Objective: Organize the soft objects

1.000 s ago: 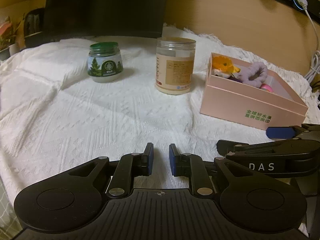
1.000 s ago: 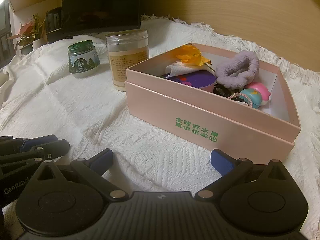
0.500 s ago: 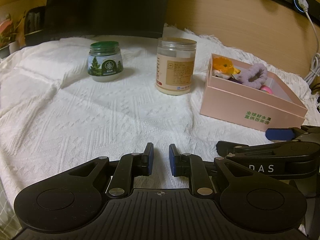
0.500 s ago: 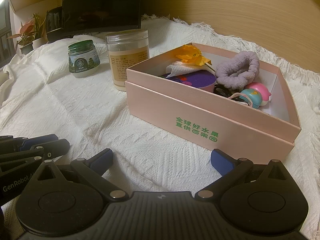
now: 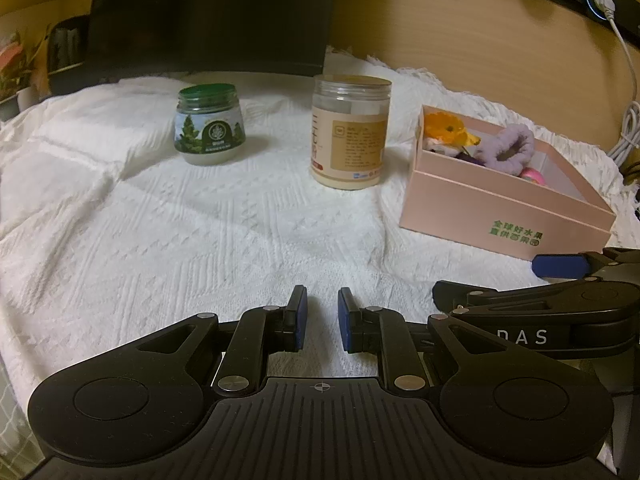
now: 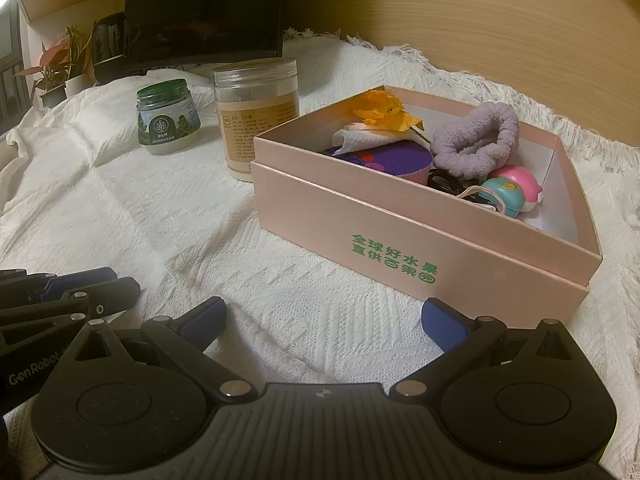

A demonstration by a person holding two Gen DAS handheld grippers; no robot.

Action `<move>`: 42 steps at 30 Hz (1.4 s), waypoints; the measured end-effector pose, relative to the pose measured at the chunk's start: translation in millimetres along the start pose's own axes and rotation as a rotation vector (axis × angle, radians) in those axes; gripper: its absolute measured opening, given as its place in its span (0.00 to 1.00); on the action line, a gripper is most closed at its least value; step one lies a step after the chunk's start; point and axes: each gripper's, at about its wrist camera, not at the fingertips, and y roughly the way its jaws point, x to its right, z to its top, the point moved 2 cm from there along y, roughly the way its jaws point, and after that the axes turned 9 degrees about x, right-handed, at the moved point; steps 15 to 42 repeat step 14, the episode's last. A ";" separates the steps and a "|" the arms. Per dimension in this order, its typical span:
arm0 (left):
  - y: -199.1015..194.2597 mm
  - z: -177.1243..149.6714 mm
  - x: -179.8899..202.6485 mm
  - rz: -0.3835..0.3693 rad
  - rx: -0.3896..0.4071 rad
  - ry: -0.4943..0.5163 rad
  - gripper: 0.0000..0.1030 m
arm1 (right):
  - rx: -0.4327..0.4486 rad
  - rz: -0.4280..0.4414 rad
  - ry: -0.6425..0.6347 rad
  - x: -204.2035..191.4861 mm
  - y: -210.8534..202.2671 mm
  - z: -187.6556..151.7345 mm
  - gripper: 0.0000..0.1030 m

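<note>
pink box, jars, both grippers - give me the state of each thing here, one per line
pink box: open, no lid on, upright on the white cloth
purple scrunchie: inside the box, resting on top
orange flower: inside the box, at its far corner
green-lidded jar: lid on, upright
tall clear jar: lid on, upright
left gripper: narrow gap, holding nothing
right gripper: wide open, empty

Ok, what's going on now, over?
Left gripper nearly shut, empty; right gripper wide open, empty. Scrunchie, flower and toys in pink box. Two jars stand beside the box.
</note>
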 end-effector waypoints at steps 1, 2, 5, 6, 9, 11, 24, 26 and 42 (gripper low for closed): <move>-0.1 0.0 0.2 0.000 0.000 -0.001 0.18 | 0.000 -0.001 -0.001 -0.2 -0.2 -0.1 1.00; -0.1 -0.1 0.3 -0.001 0.000 -0.002 0.18 | 0.000 -0.001 -0.001 -0.2 -0.3 -0.1 1.00; -0.5 -0.4 1.2 0.001 0.000 0.000 0.18 | 0.000 0.000 -0.001 -0.4 -0.2 0.1 1.00; -0.7 -0.6 1.9 0.004 0.000 -0.002 0.18 | 0.000 0.000 -0.001 -0.3 -0.3 0.1 1.00; -0.8 -0.7 2.6 0.006 0.000 -0.001 0.18 | 0.000 0.000 -0.001 -0.1 -0.5 0.0 1.00; -0.9 -0.9 3.2 0.008 0.000 -0.001 0.18 | 0.000 0.000 -0.001 -0.1 -0.4 0.0 1.00; 0.2 -0.6 2.4 0.001 -0.001 0.003 0.18 | 0.000 0.000 -0.001 -0.1 -0.4 0.0 1.00; 0.2 -0.6 2.4 0.001 -0.001 0.003 0.18 | 0.000 0.000 -0.001 -0.1 -0.4 0.0 1.00; 0.2 -0.6 2.4 0.001 -0.001 0.003 0.18 | 0.000 0.000 -0.001 -0.1 -0.4 0.0 1.00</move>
